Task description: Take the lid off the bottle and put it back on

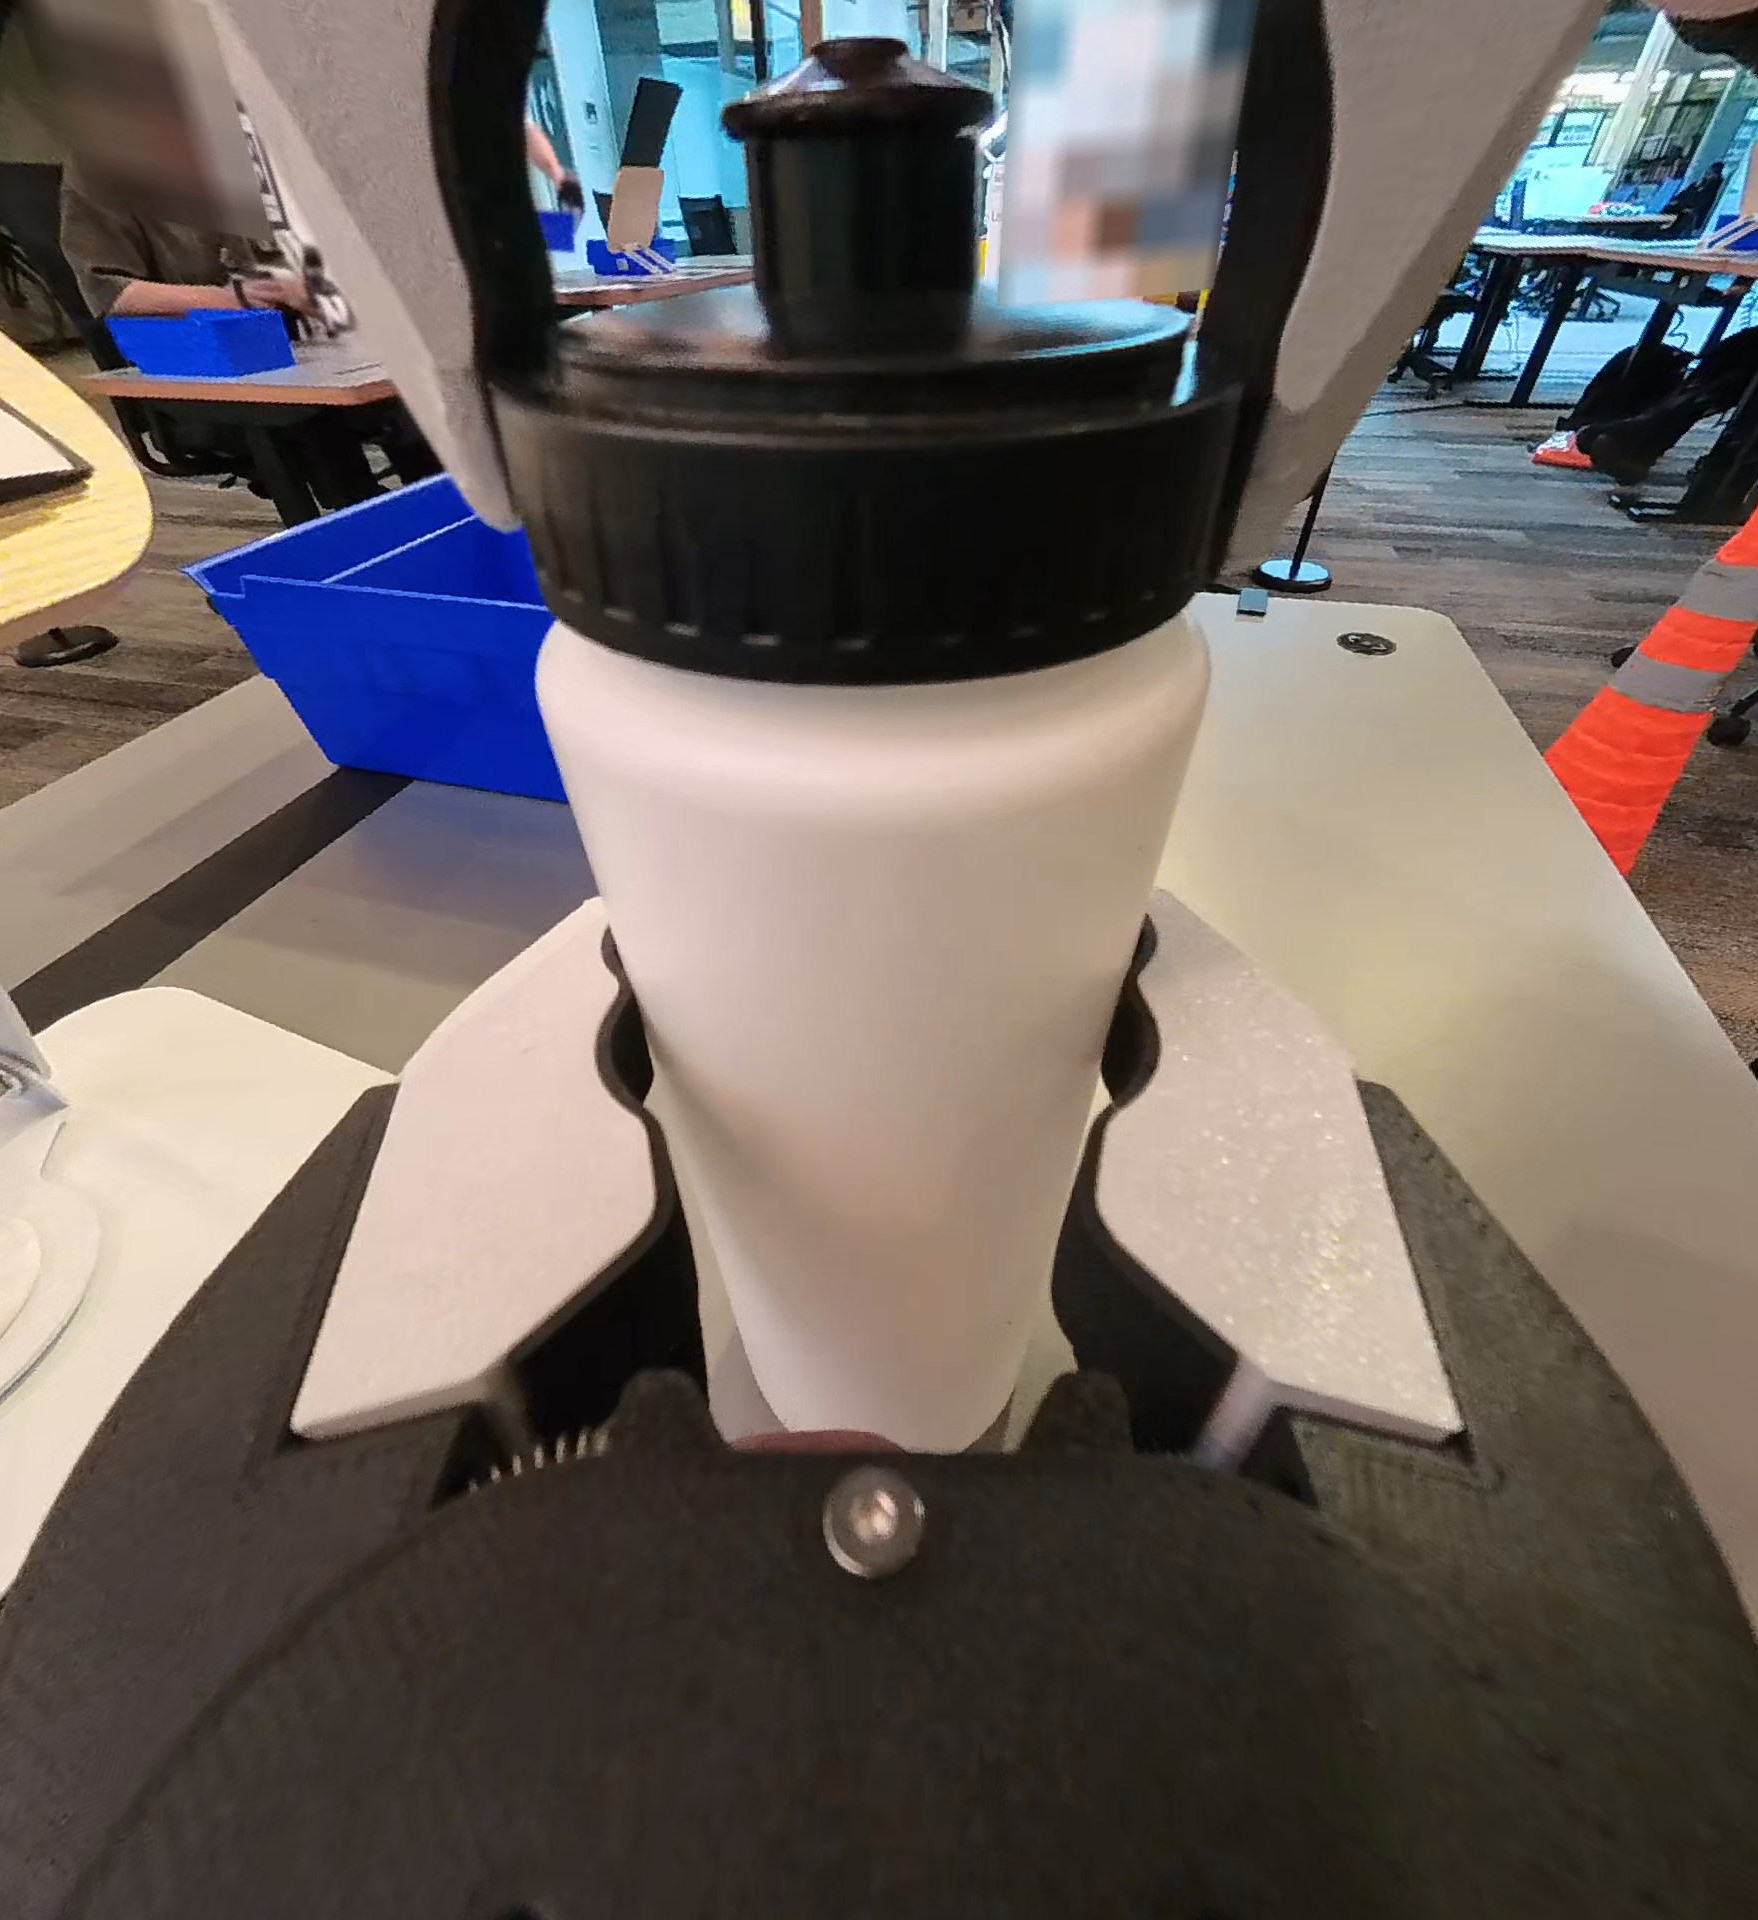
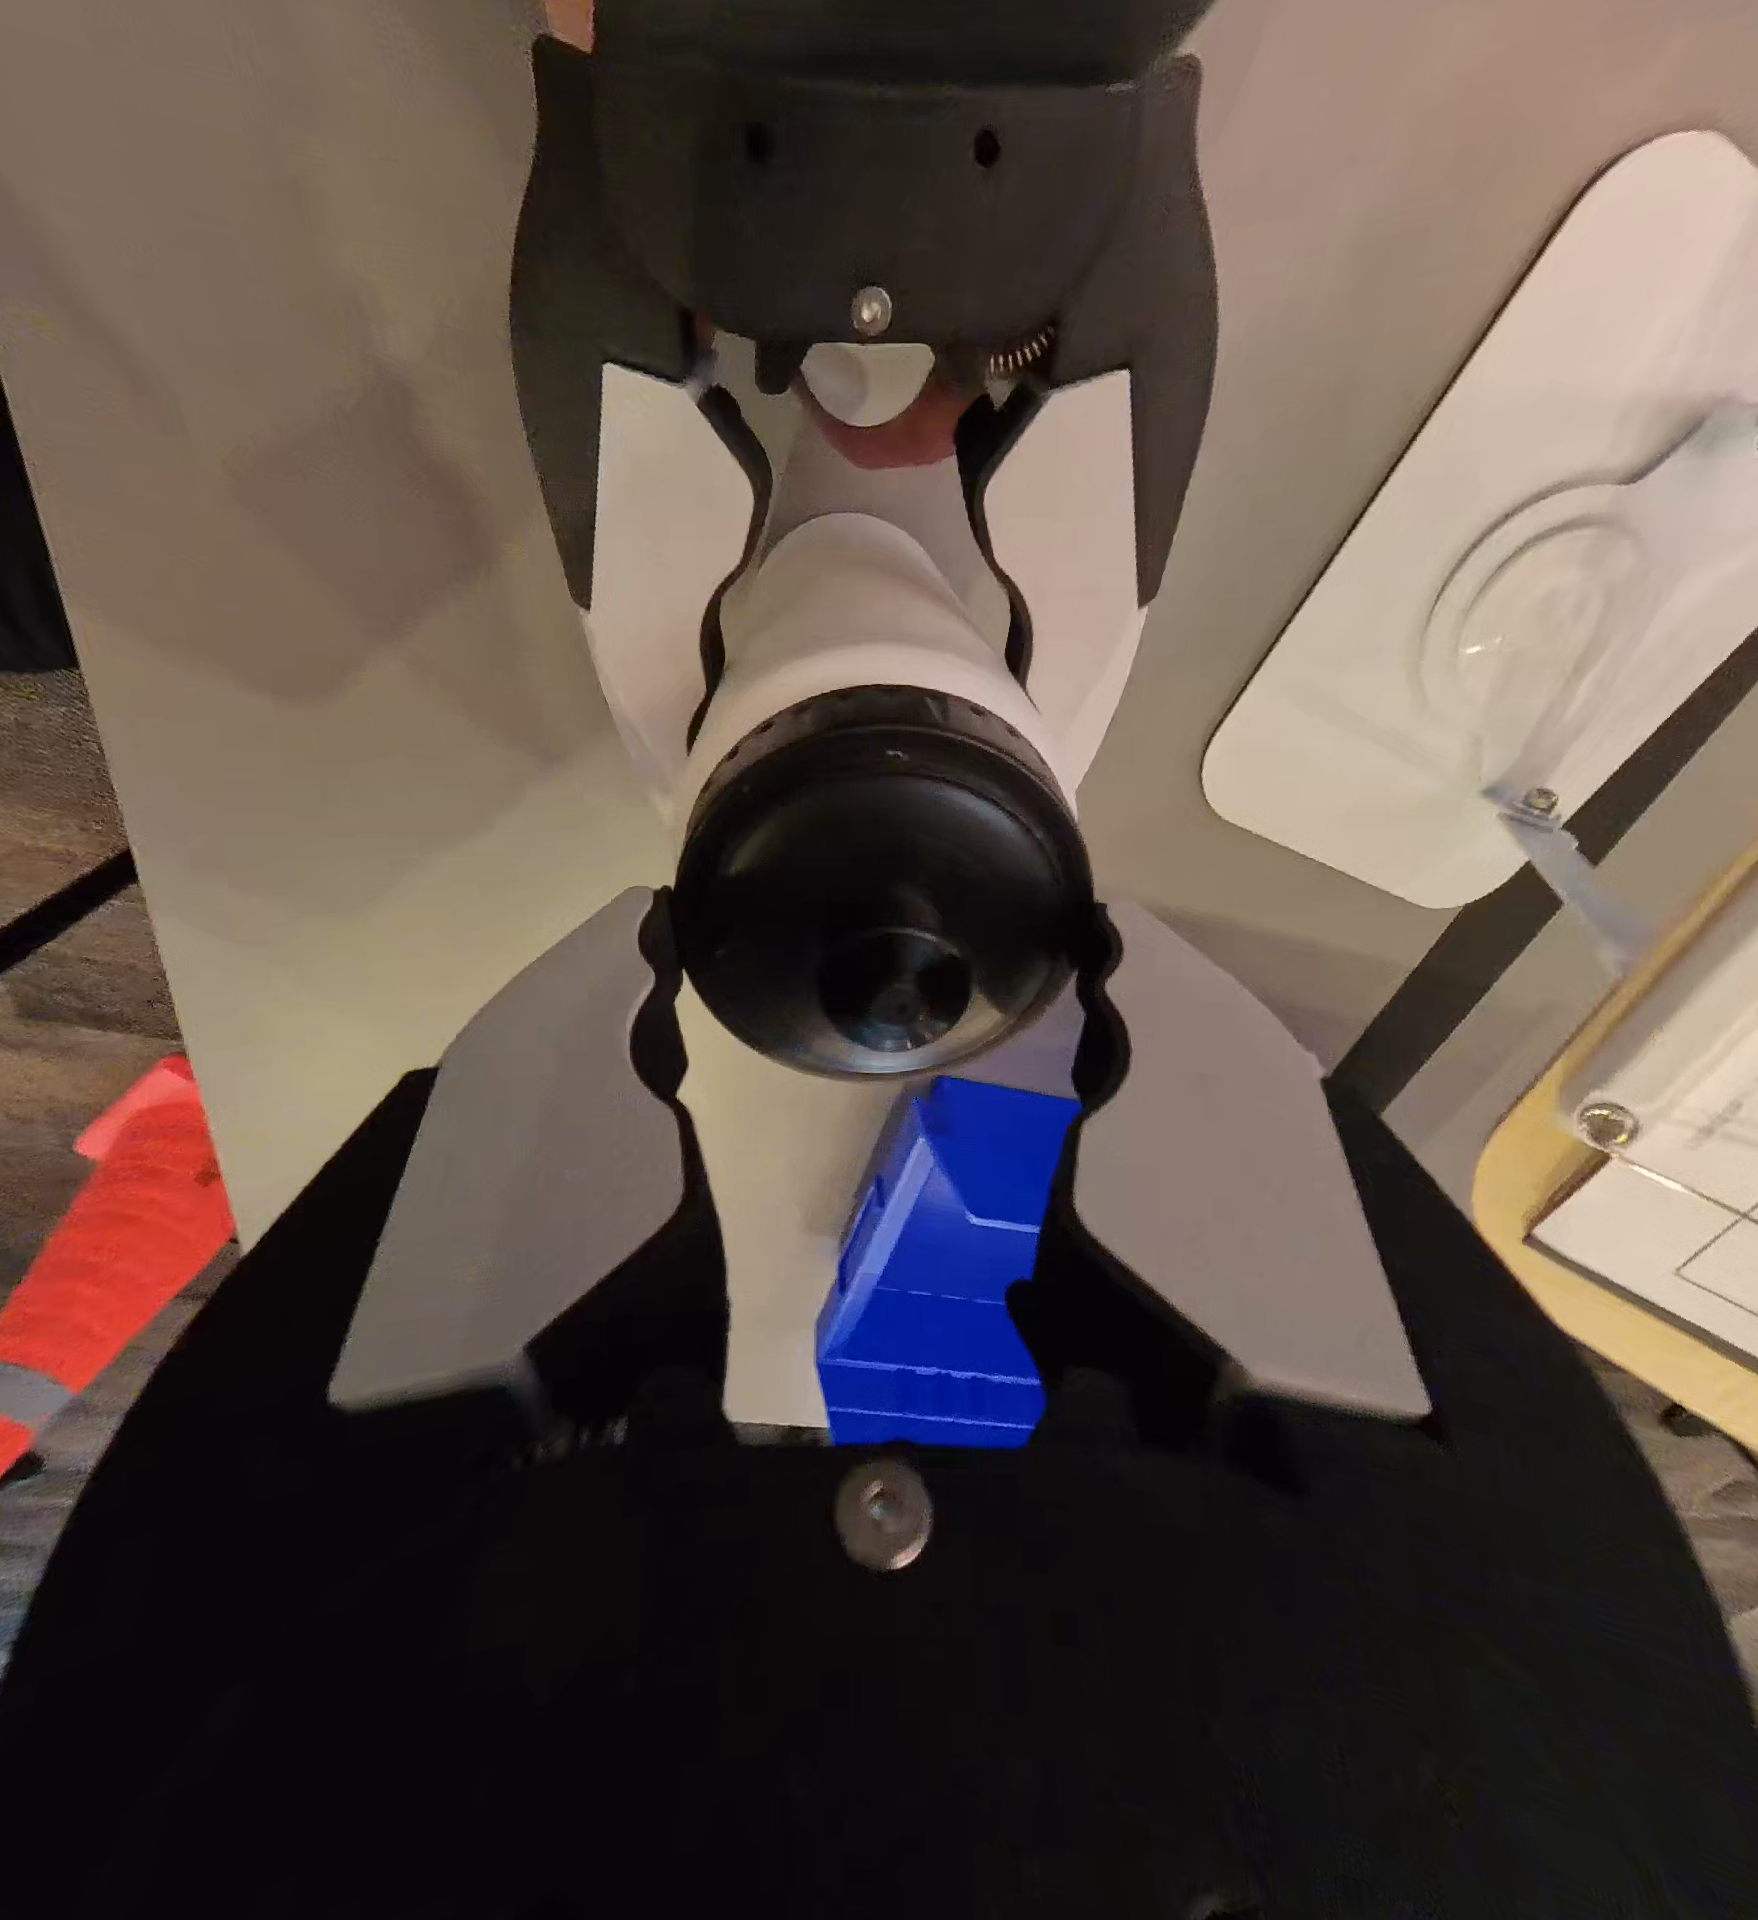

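1. Left gripper (image 1: 880,1049), with a black printed body and white finger plates, fills the near field of the left wrist view. Its jaws are closed around the lower body of the white cylindrical bottle (image 1: 875,987), dark wavy pads touching both sides.
2. White tabletop (image 1: 1374,935) lies beneath and beyond the left gripper; the bottle stands upright over it.
3. Right gripper (image 2: 880,997) comes down from above. Its jaws clasp the black ribbed screw lid (image 2: 875,883) on opposite sides of the rim. In the left wrist view, the right gripper's white fingers (image 1: 1301,312) flank the lid (image 1: 875,540).
4. The lid sits on the bottle neck; whether it is fully threaded cannot be told. A black pull spout (image 1: 859,187) rises from its centre.
5. Blue plastic bin (image 1: 387,644) stands on the tabletop beyond and left of the left gripper.
6. Orange traffic cone with grey bands (image 1: 1706,644) stands on the floor, right of the left gripper.
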The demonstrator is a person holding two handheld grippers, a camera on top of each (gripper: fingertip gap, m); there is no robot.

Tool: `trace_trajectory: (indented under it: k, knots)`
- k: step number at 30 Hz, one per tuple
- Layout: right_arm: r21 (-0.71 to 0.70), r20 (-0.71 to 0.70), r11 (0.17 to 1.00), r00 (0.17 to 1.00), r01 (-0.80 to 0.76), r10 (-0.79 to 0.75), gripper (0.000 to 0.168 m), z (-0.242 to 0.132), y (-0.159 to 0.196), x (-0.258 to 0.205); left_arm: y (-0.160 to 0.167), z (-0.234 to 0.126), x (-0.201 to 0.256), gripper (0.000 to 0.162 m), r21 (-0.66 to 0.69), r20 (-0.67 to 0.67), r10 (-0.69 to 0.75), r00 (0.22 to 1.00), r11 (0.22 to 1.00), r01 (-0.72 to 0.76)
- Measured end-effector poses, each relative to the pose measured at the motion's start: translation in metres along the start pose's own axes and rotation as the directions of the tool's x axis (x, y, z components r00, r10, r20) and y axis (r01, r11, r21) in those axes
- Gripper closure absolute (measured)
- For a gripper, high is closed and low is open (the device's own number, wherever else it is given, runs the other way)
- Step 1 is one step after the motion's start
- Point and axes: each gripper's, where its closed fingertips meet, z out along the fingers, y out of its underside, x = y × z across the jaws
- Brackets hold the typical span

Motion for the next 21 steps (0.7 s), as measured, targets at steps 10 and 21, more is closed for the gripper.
trace_trajectory:
  k: [10, 21]
  knots:
    - [0.108, 0.034, 0.861, 0.867, -0.498, 0.497, 0.094, 0.003, -0.004, -0.002, 0.000, 0.000, -0.001, 0.076, -0.005, 0.006, 0.000, 1.000, 1.000, 0.000]
    - [0.011, 0.008, 0.997, 0.997, -0.076, 0.076, 0.098, -0.002, 0.004, 0.001, 0.000, 0.000, -0.001, 0.076, -0.001, -0.001, -0.004, 1.000, 1.000, 0.004]
